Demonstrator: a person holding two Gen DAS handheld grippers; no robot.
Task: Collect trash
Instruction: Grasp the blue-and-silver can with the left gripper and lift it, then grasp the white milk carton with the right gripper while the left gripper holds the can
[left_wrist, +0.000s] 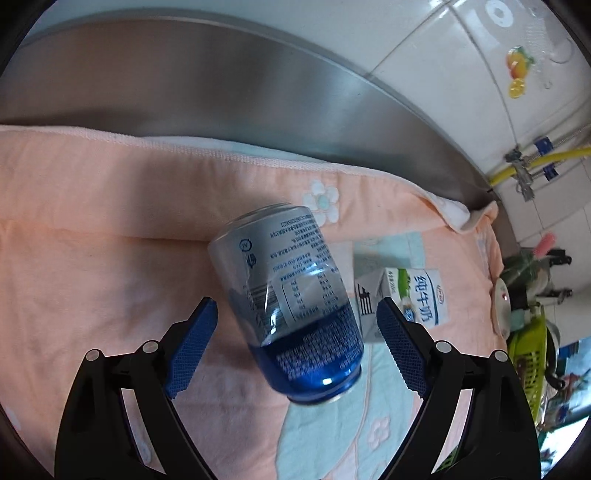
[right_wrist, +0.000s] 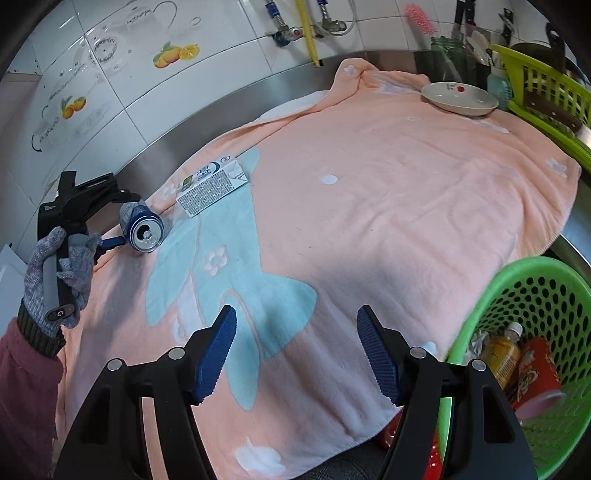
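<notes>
A blue and silver drink can (left_wrist: 291, 302) lies on its side on the pink towel (left_wrist: 110, 229). My left gripper (left_wrist: 297, 332) is open, its blue pads either side of the can, not touching it. A white milk carton (left_wrist: 402, 295) lies just right of the can. In the right wrist view the can (right_wrist: 142, 227) shows its opened top, next to the left gripper (right_wrist: 85, 206) and the carton (right_wrist: 212, 190). My right gripper (right_wrist: 297, 350) is open and empty above the towel (right_wrist: 369, 206), near the green basket (right_wrist: 480, 314).
The basket holds a small bottle (right_wrist: 500, 352), a red paper cup (right_wrist: 537, 376) and crumpled paper. A white dish (right_wrist: 458, 98) sits at the towel's far end beside a lime green rack (right_wrist: 546, 92). A steel counter rim (left_wrist: 258, 96) and tiled wall lie behind.
</notes>
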